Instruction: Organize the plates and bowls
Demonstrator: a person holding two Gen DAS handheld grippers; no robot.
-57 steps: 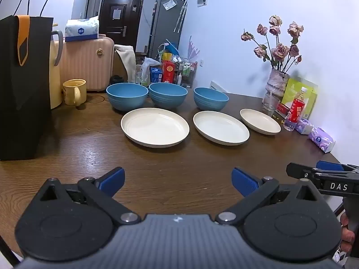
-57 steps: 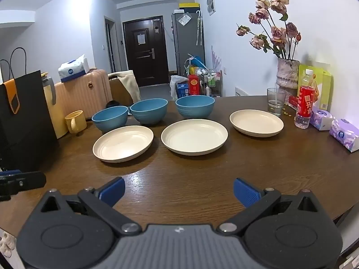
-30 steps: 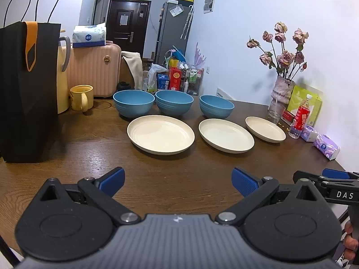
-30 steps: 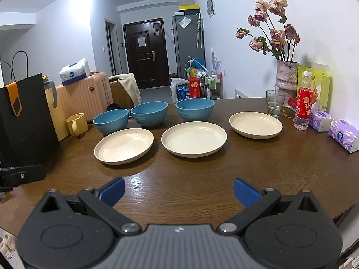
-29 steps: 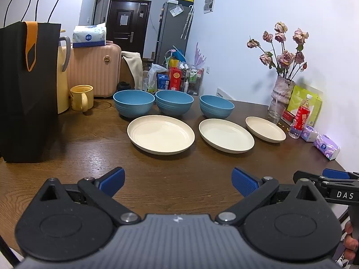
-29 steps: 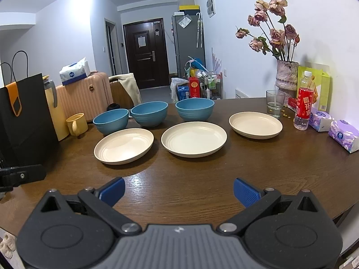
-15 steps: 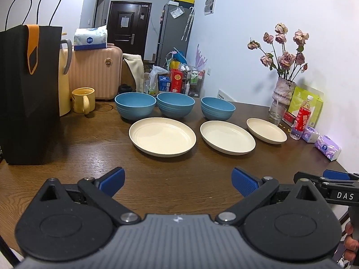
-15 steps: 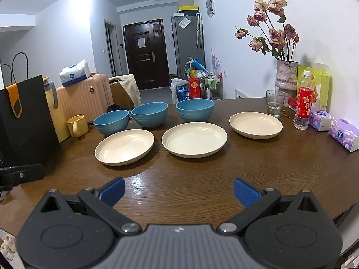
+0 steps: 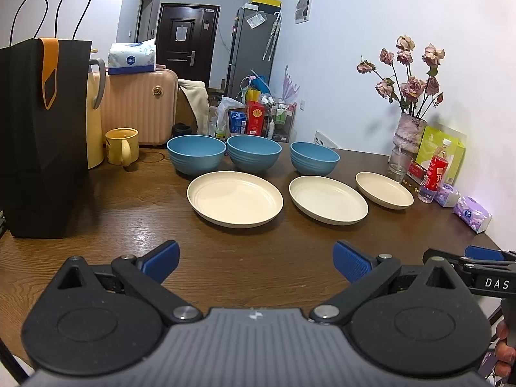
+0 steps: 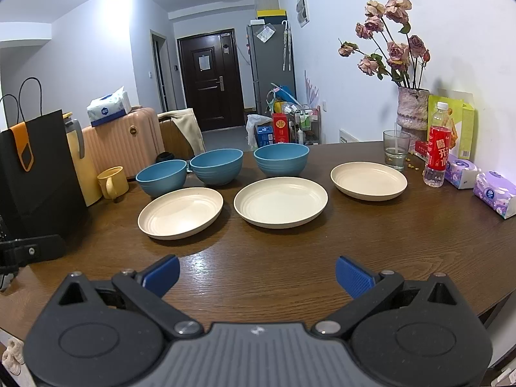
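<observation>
Three cream plates lie in a row on the wooden table: left plate (image 9: pixel 234 198) (image 10: pixel 180 212), middle plate (image 9: pixel 328 199) (image 10: pixel 280 205), right plate (image 9: pixel 383 189) (image 10: pixel 368 180). Behind them stand three blue bowls: left bowl (image 9: pixel 196 153) (image 10: pixel 161 177), middle bowl (image 9: pixel 254 153) (image 10: pixel 216 166), right bowl (image 9: pixel 314 158) (image 10: pixel 281 159). My left gripper (image 9: pixel 256 259) hovers open above the table's near edge, well short of the left plate. My right gripper (image 10: pixel 257 274) is open too, nothing between its blue pads, short of the middle plate.
A black paper bag (image 9: pixel 42 135), yellow jug and yellow mug (image 9: pixel 122 145) stand at the table's left. At the right are a flower vase (image 10: pixel 412 113), a glass (image 10: pixel 395 149), a red-labelled bottle (image 10: pixel 437 148) and tissue packs (image 10: pixel 496 193). A pink suitcase (image 9: pixel 138 109) stands behind the table.
Both grippers have drifted slightly back and up, so the plates and bowls sit a little farther and lower in view. Both stay open.
</observation>
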